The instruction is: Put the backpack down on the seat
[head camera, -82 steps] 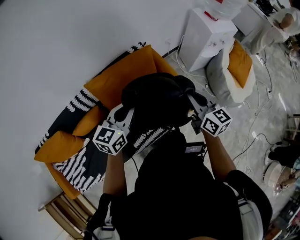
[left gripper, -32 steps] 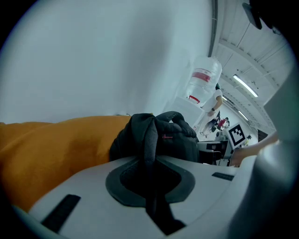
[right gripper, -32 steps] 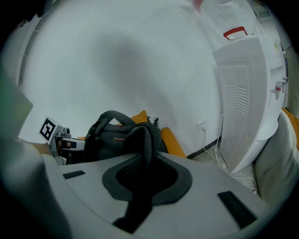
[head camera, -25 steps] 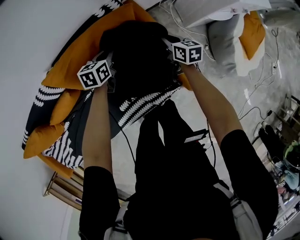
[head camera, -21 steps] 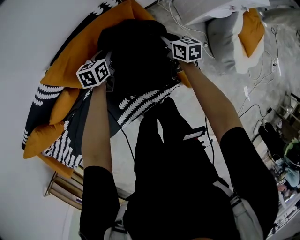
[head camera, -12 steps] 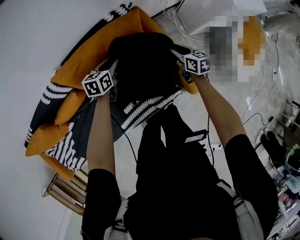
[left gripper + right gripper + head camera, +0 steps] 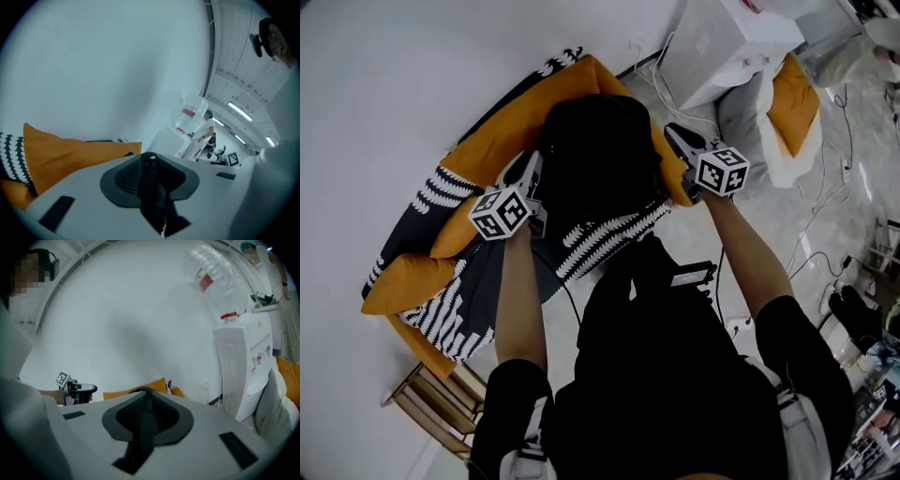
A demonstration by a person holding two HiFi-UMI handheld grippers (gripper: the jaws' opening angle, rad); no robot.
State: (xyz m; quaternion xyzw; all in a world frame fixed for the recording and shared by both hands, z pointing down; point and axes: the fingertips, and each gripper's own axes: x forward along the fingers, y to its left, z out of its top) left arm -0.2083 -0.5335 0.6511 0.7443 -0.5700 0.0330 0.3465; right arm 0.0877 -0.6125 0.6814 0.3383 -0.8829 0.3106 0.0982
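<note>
Left forearm (image 7: 520,291) and right forearm (image 7: 748,251) reach forward, bare and roughly parallel. Left gripper (image 7: 528,167) and right gripper (image 7: 675,139) are well apart, both angled slightly down. Both pairs of jaws have just been closing, with a narrow gap left and nothing between them.

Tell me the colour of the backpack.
Black. The backpack shows best in the head view.
</note>
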